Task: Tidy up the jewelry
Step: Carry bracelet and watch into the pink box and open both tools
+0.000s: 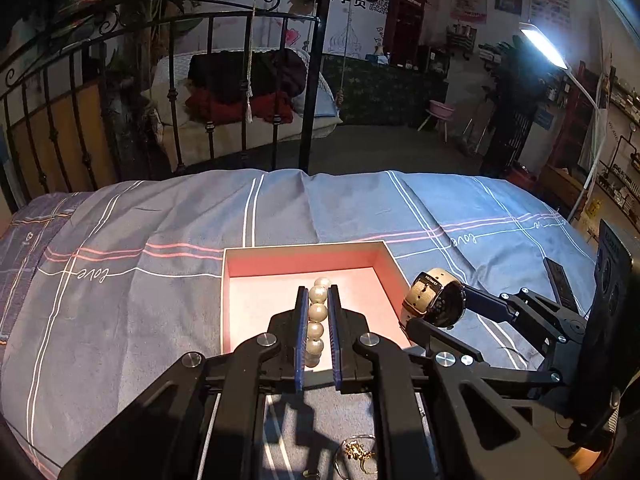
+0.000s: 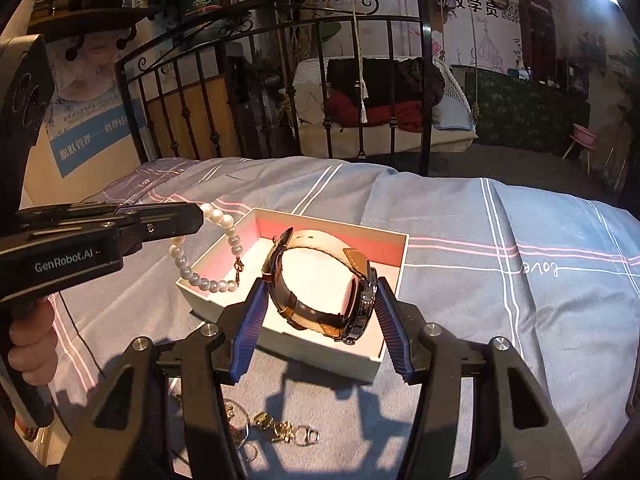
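Observation:
A shallow box with a pink lining [image 1: 240,280] [image 2: 394,252] lies on the bed. My left gripper [image 1: 318,294] is shut on a pearl bracelet [image 1: 316,320] and holds it above the box; in the right wrist view the bracelet [image 2: 208,280] hangs from the left gripper's tip over the box's near-left corner. My right gripper [image 2: 320,292] is shut on a watch with a tan strap [image 2: 320,284] and holds it above the box. In the left wrist view the watch [image 1: 434,298] hovers at the box's right edge.
The bed has a blue-grey plaid cover [image 1: 160,220]. Small gold jewelry pieces and rings [image 2: 280,428] [image 1: 358,454] lie on the cover in front of the box. A black metal bed frame [image 1: 240,80] stands at the far end.

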`<state>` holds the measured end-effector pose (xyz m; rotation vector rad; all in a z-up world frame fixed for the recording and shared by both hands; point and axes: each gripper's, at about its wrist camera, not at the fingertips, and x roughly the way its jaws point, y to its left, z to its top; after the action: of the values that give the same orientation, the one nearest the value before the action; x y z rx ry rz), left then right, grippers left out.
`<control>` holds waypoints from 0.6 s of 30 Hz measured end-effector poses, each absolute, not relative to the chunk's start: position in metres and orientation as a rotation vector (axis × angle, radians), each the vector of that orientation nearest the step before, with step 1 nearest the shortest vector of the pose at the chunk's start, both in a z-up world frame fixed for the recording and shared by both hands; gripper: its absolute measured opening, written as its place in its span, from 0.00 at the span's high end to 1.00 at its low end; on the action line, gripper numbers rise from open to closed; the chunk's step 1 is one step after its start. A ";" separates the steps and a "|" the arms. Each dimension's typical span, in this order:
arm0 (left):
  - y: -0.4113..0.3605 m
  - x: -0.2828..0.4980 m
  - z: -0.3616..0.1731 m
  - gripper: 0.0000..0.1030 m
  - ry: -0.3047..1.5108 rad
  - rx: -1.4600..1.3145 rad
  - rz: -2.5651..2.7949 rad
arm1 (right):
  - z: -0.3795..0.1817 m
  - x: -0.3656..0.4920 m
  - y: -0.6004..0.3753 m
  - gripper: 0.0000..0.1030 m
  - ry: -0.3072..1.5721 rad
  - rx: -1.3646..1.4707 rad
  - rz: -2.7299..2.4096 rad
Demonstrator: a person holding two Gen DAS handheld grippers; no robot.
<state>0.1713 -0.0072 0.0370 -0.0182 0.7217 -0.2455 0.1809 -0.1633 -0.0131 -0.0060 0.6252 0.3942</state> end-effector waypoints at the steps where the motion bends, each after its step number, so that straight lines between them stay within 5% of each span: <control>1: -0.007 0.179 0.037 0.91 0.726 -0.023 -0.238 | -0.013 0.189 -0.160 0.47 0.631 -0.018 0.396; 18: -0.002 0.249 -0.006 0.91 0.859 0.013 -0.172 | -0.056 0.264 -0.126 0.47 0.799 -0.034 0.395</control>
<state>0.2493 -0.0019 -0.0064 0.0134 0.8591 -0.1719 0.2638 -0.1264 -0.0557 -0.0339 0.7987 0.3951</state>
